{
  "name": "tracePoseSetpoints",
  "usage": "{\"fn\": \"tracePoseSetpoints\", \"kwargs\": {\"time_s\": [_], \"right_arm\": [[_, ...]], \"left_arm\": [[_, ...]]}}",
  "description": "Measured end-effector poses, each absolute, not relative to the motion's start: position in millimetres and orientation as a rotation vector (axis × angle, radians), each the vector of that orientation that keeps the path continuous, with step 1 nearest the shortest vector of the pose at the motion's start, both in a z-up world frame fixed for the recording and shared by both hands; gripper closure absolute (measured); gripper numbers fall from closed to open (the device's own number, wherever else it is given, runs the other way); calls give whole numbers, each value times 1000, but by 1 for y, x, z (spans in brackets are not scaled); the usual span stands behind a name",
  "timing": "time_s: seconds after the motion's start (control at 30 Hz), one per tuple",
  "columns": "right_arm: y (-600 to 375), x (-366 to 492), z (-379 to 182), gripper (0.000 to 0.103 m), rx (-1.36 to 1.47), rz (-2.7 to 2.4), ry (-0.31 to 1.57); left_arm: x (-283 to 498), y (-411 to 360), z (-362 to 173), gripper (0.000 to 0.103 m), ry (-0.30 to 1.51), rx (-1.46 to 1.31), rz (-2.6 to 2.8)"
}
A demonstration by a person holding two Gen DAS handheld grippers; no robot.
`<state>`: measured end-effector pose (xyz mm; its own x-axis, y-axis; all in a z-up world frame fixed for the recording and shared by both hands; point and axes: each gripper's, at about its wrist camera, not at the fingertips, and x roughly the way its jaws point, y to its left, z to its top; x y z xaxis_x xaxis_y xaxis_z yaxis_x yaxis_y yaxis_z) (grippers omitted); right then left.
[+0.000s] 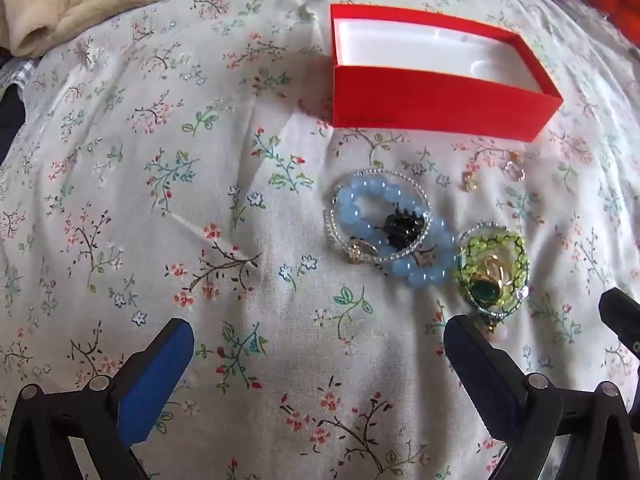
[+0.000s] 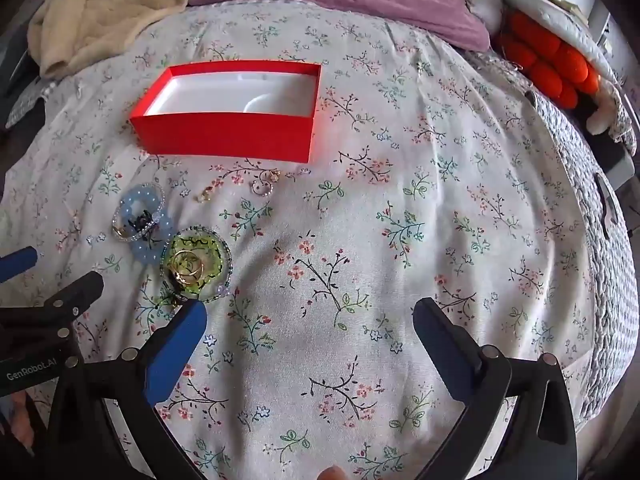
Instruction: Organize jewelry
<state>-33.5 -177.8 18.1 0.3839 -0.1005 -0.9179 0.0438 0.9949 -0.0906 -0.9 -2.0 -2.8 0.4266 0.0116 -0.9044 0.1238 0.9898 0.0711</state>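
On the floral bedsheet (image 2: 400, 240) the red box (image 2: 228, 140) serves as landmark: open-topped, its white inside bare. Left of it and nearer the cameras, the left gripper (image 1: 320, 332) hangs with jaws spread wide, gripping nothing. Just below the box's left end lies the blue bead bracelet (image 1: 384, 232) (a clear beaded band and a dark piece tangled in), touching the green beaded bracelet (image 1: 494, 268) with gold rings. Small earrings (image 2: 264, 186) sit just below the box's front wall. Further right, the right gripper (image 2: 310, 316) is fully spread, empty.
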Motion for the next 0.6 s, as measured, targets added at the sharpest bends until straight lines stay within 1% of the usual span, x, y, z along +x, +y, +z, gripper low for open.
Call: {"fn": "tracePoseSetpoints", "kwargs": {"time_s": [0.1,0.13,0.27,0.6], "right_arm": [[-174,-27,9,0,-45,-83,1222],[-175,-26,15,0,-38,-82,1222],[-185,-28,34,0,-17,-76,1189],[-178,-34,33,0,0,-79,1160]], "left_arm": [[3,-2,0,0,1150,101,-94],[3,-4,2,0,1140,107,-94],[-7,-6,6,0,1092,157,-65],[-3,9,12,0,1096,118,-48]]}}
